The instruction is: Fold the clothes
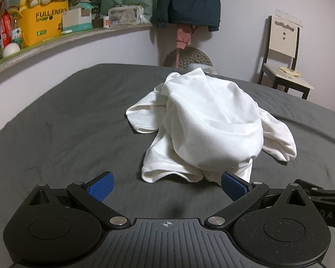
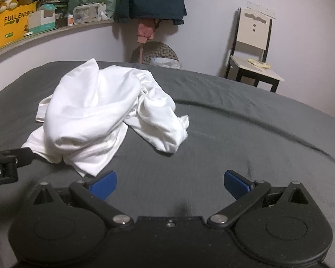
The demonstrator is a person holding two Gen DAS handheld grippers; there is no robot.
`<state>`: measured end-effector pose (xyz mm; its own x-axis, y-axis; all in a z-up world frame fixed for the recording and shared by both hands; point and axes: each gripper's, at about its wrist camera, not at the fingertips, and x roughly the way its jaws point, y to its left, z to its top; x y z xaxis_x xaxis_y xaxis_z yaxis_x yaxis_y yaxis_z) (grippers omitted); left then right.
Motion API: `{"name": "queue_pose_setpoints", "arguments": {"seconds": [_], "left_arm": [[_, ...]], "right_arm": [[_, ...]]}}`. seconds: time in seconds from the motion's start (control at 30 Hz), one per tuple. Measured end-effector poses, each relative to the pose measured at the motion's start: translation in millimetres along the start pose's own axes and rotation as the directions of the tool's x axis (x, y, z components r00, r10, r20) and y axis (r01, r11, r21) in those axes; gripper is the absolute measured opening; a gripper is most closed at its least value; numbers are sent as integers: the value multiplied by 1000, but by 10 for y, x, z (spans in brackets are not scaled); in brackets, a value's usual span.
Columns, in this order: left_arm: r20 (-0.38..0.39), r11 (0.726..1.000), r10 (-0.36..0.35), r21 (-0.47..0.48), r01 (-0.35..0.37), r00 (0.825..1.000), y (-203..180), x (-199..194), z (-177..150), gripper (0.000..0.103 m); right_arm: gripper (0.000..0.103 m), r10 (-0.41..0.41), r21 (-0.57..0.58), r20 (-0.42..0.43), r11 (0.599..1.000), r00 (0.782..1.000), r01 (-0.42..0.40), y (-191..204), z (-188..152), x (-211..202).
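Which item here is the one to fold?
Start at the grey bed that fills the room. A crumpled white shirt lies heaped at its middle, just beyond both open grippers. It is the only loose garment on the sheet.

"FULL ENERG…" on the yellow box [image 1: 43,25] on the shelf, "DAS" on right hand-held gripper [image 1: 323,203]

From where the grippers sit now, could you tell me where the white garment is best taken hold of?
I would grip the near hem edge of the crumpled white garment, coming in low from the front. There the cloth lies thin and flat on the grey bedsheet, while the middle is a bulky mound. The left gripper is open, closest to that edge; the right gripper is open too.
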<state>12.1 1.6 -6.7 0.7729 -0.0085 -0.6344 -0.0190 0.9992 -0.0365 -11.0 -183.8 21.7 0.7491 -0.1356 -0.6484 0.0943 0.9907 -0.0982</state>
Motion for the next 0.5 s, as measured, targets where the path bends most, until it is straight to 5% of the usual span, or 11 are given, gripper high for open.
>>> {"name": "queue_pose_setpoints", "arguments": {"seconds": [0.5], "left_arm": [[-34,1000,-6,-3,6,999,-7,28,21,103]], "right_arm": [[103,87,-11,13,996,996,-87,-64,103,-17]]}}
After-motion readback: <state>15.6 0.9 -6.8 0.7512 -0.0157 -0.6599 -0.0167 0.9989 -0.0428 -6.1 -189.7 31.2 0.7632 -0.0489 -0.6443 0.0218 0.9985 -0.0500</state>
